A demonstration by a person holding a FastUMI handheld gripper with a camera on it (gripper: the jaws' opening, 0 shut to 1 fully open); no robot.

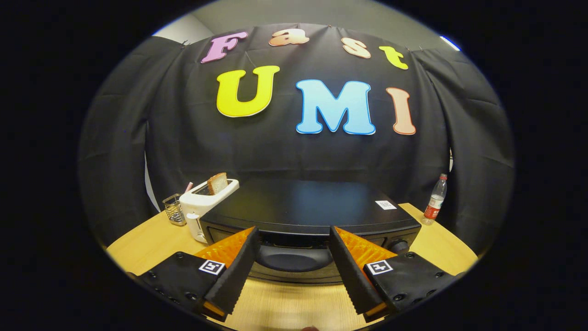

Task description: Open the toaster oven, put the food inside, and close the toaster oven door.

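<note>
Black cloth hangs behind a wooden surface [147, 243] that fills the lower part of the frame. At lower left a wire basket [174, 209] sits beside a white toaster [206, 200] with 1 slice of bread [217, 183] standing in its slot. At centre, touching or just beside the toaster, is the black oven [303, 207]; its door is shut and the handle [294, 258] bulges toward the camera. The gripper [294, 271] is wide open and holds nothing, 1 finger on each side of the handle. At right a bottle [435, 200] stands near the surface's edge.

The task looks barely begun: the door is not yet open. Closing too high or shallow on the rounded handle could let the fingers slip off. Pulling straight back instead of down along the door's arc could drag the whole oven forward, and it might nudge the toaster and topple the bread. The bread is probably the food, though I cannot be sure.
</note>
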